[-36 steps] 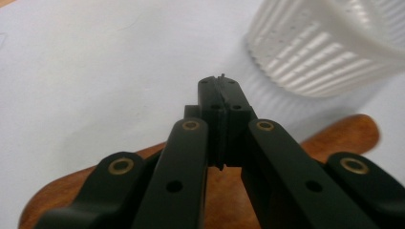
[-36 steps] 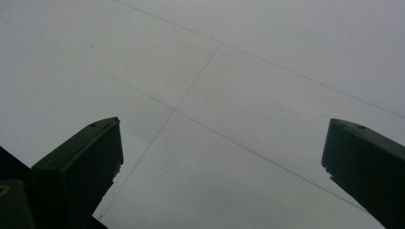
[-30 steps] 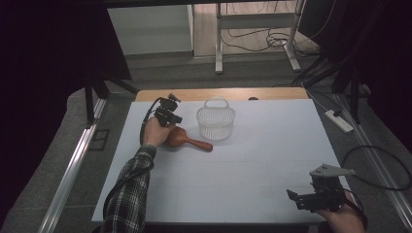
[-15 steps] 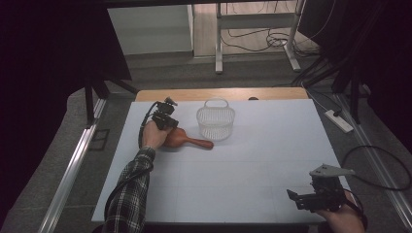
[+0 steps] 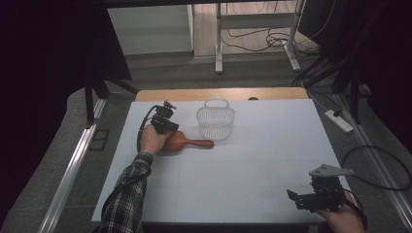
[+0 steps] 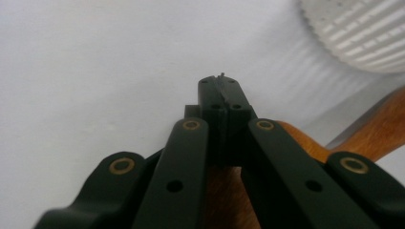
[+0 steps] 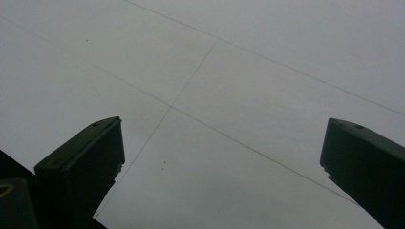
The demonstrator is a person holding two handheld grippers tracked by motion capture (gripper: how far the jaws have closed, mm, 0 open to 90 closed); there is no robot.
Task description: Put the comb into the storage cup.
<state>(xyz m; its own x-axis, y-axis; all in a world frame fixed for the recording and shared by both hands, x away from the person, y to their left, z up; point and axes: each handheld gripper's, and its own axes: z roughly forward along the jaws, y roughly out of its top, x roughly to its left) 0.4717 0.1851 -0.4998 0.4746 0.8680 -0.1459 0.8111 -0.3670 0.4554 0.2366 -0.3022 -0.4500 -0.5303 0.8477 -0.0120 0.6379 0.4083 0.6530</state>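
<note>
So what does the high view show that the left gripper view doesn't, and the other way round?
High view alone: the whole white table, the complete white basket with its handle, the full wooden paddle lying left of the basket, the right gripper low at the near right edge, and the plaid sleeve. Left gripper view alone: the left gripper close up, jaws pressed together above the paddle's broad end, with no wood between the tips. Both: basket, paddle, table surface, left gripper.
</note>
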